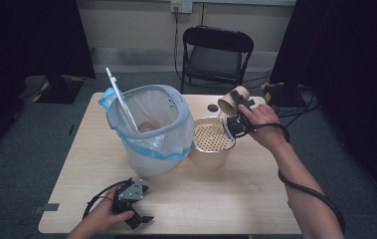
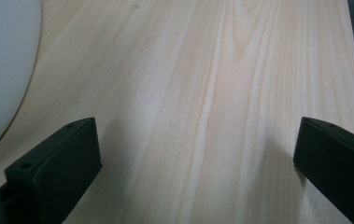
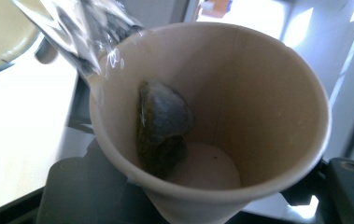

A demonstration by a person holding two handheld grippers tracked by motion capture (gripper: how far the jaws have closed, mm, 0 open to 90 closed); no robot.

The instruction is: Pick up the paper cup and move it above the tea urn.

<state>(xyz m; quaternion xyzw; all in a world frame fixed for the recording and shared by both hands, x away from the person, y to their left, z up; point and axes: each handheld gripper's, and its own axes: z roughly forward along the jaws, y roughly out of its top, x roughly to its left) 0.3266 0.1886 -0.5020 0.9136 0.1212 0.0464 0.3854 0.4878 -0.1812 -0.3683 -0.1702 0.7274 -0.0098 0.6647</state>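
One paper cup (image 3: 212, 116), tipped on its side, sits clamped in the right tongs (image 1: 236, 112) above the perforated bowl (image 1: 210, 138), a wet tea bag (image 3: 163, 126) clinging inside. Left tongs (image 1: 143, 204) rest wide apart and empty on the worktop (image 1: 216, 194), near the lined bin (image 1: 148, 129).

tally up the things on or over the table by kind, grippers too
grippers: 2, left gripper open on the table, right gripper shut on the paper cup
paper cups: 1
used tea bags: 1, tea bag inside the cup
lined bins: 1, bin
strainer bowls: 1, strainer bowl
small black round things: 1, black disc
total: 7
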